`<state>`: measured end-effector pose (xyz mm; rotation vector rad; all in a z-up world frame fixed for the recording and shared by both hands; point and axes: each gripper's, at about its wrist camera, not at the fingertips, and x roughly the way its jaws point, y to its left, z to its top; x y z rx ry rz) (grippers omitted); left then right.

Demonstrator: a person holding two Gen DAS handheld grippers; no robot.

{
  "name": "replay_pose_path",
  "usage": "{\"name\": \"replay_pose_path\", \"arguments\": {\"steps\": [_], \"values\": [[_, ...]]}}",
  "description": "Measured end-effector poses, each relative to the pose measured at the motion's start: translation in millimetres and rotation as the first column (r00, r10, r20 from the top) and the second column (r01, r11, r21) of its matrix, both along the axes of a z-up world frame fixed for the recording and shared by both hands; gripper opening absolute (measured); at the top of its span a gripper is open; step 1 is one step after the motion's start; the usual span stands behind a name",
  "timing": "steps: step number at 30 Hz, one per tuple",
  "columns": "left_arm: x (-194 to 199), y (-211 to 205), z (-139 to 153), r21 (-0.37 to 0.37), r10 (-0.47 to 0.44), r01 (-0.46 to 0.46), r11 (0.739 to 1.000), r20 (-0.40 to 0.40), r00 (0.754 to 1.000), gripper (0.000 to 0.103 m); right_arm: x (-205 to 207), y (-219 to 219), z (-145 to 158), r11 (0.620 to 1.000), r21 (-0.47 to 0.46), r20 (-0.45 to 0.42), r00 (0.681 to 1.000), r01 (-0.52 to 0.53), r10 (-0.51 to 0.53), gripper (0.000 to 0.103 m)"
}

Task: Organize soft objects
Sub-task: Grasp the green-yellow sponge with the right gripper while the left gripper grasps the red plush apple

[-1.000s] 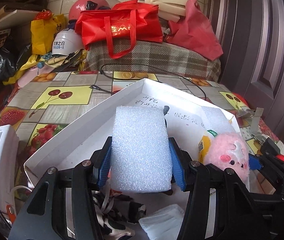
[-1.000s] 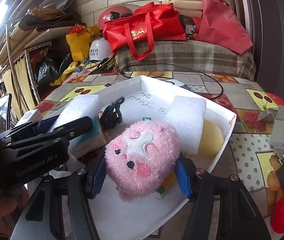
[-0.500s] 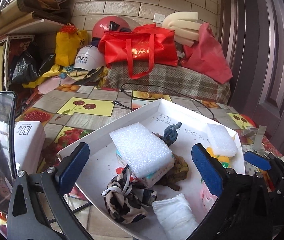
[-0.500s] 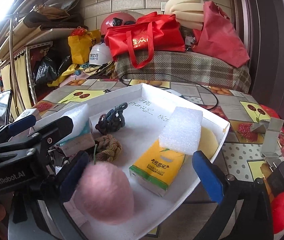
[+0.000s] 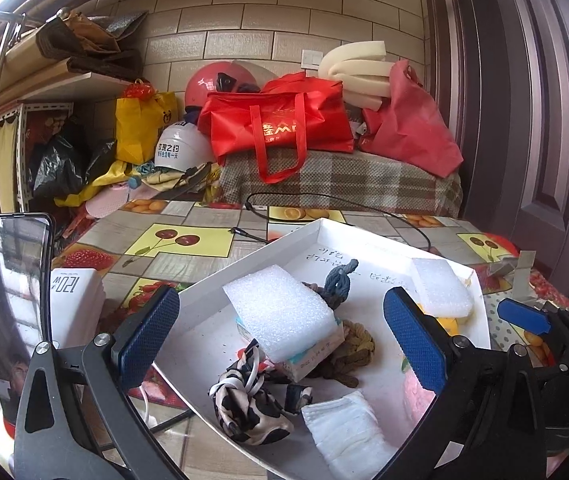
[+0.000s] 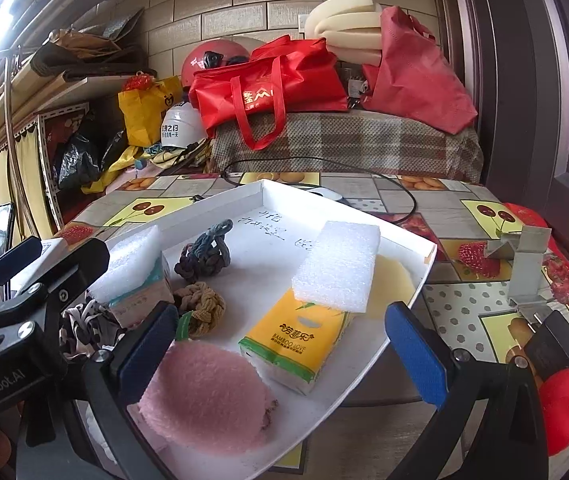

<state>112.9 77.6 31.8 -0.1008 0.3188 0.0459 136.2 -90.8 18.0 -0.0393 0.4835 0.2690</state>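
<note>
Pink plush (image 6: 204, 394): round, fuzzy, apparently face-down in white tray (image 6: 412, 300).

My right claw's finger (image 5: 414, 342) hides most of the pink plush (image 5: 416, 398) in the left wrist view, my foam block (image 5: 280, 314) covers the tissue pack (image 5: 312, 354) under it, the handwriting (image 6: 272, 226) on the tray floor is too small to read, and the red cushion (image 6: 566, 410) runs off the picture's edge.

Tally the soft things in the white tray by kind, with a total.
Foam blocks: 2
Tissue packs: 2
Knotted ropes: 2
Pink plush: 1
Patterned scarf: 1
White cloth: 1
Yellow sponge: 1
Total: 10
</note>
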Motion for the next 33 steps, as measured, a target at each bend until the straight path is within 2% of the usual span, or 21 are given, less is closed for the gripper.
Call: {"name": "replay_pose_path", "arguments": {"steps": [11,18,22,25,28,33], "values": [[-5.2,5.5,-2.1,-0.054,-0.005,0.004,0.999,-0.014,1.000,0.103,-14.8,-5.5,4.4,0.999,-0.001,0.070,0.997,0.045,-0.045,0.103],[-7.9,-4.3,-0.8,-0.005,-0.008,0.008,1.000,-0.014,1.000,0.103,-56.3,-31.2,12.1,0.994,-0.037,0.184,0.979,0.099,-0.090,0.103],[-8.4,-3.6,-1.2,-0.007,-0.010,0.010,1.000,-0.018,1.000,0.103,-77.6,-66.1,18.6,0.990,-0.007,0.220,0.966,0.144,-0.139,0.103],[-9.2,-2.9,-1.2,-0.007,0.000,0.000,1.000,-0.017,1.000,0.103,-91.6,-99.5,16.4,0.975,-0.015,0.234,0.949,0.222,-0.212,0.103],[-10.9,-4.7,-1.3,0.002,0.004,-0.004,1.000,-0.014,1.000,0.103,-101.4,-144.4,12.8,0.949,0.004,0.204,0.928,0.317,-0.311,0.103],[-23.8,-18.9,-1.0,0.020,-0.028,0.028,0.999,-0.006,1.000,0.103,-121.7,-218.5,17.4,0.879,0.037,0.195,0.859,0.476,-0.473,0.103]]}}
